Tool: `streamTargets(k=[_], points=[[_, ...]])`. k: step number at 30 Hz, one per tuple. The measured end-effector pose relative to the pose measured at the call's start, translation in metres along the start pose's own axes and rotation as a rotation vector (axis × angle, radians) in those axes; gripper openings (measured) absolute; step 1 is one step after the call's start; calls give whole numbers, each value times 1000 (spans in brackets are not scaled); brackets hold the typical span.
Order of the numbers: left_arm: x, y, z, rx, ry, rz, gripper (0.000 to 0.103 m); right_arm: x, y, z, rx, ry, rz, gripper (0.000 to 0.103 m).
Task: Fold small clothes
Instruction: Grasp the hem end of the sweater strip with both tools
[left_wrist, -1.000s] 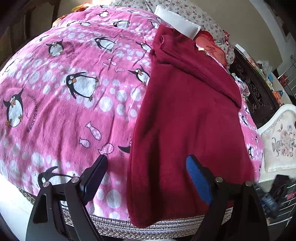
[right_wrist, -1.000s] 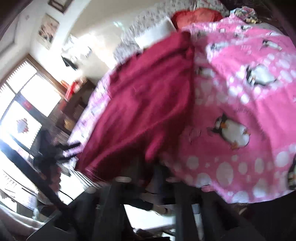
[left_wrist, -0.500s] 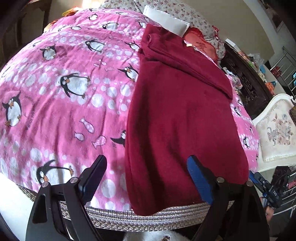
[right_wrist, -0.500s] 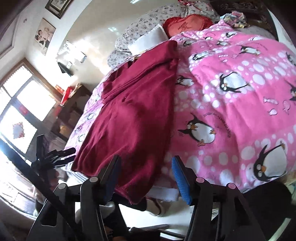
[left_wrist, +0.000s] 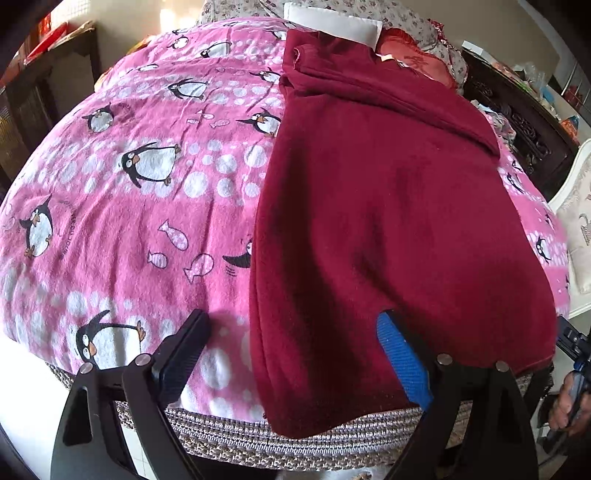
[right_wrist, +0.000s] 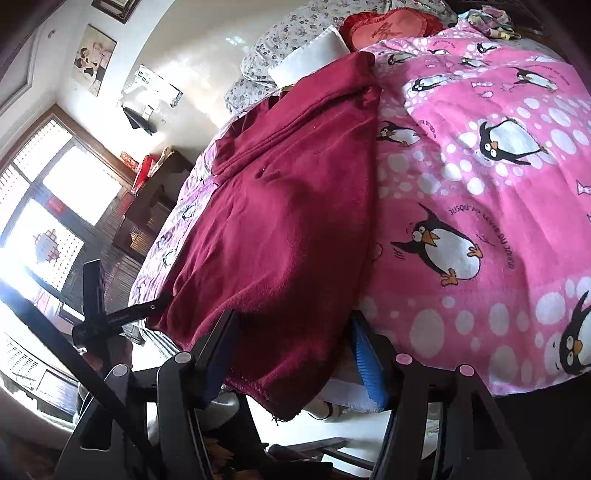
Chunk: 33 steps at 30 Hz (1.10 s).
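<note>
A dark red fleece garment lies lengthwise on a pink penguin blanket, folded narrow, its hem hanging over the near bed edge. My left gripper is open, its fingers astride the garment's left hem corner, just above it. In the right wrist view the garment hangs off the bed edge. My right gripper is open with the garment's hem corner lying between its fingers. The blanket fills the right side there.
A white pillow and a red cushion lie at the bed's head. A woven trim runs along the near bed edge. Dark wooden furniture stands to the right. A white chair is close by.
Both grippers have moved in toward the garment's near hem. The right gripper, blurred and lower a second ago, now has the hem corner between its open fingers.
</note>
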<state>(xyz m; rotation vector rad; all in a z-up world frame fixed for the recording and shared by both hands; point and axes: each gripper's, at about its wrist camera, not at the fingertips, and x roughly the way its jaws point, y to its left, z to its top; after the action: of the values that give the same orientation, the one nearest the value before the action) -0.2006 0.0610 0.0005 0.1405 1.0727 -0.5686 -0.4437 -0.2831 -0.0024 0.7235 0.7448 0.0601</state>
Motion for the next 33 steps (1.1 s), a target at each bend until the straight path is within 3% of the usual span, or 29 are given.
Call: streamTargets(k=[14, 18, 21, 24, 27, 30, 32, 33], points=[[0, 0, -2, 0, -5, 8, 93, 2, 4, -6, -4, 42, 10, 70], [0, -1, -2, 4, 1, 7, 93, 2, 9, -6, -49, 34, -7, 37], [0, -2, -2, 12, 6, 8, 92, -4, 15, -4, -84, 11, -8, 18], [-3, -4, -3, 32, 2, 10, 83, -9, 14, 0, -77, -5, 24, 13], [-6, -6, -5, 54, -8, 24, 67, -8, 16, 2, -85, -9, 26, 11], [-8, -5, -5, 56, -10, 20, 45, -9, 17, 5, -82, -22, 46, 11], [-11, -5, -4, 55, -8, 4, 21, -11, 19, 7, -84, -31, 58, 11], [-13, -5, -2, 53, -5, -8, 15, -13, 20, 9, -79, -36, 73, 10]])
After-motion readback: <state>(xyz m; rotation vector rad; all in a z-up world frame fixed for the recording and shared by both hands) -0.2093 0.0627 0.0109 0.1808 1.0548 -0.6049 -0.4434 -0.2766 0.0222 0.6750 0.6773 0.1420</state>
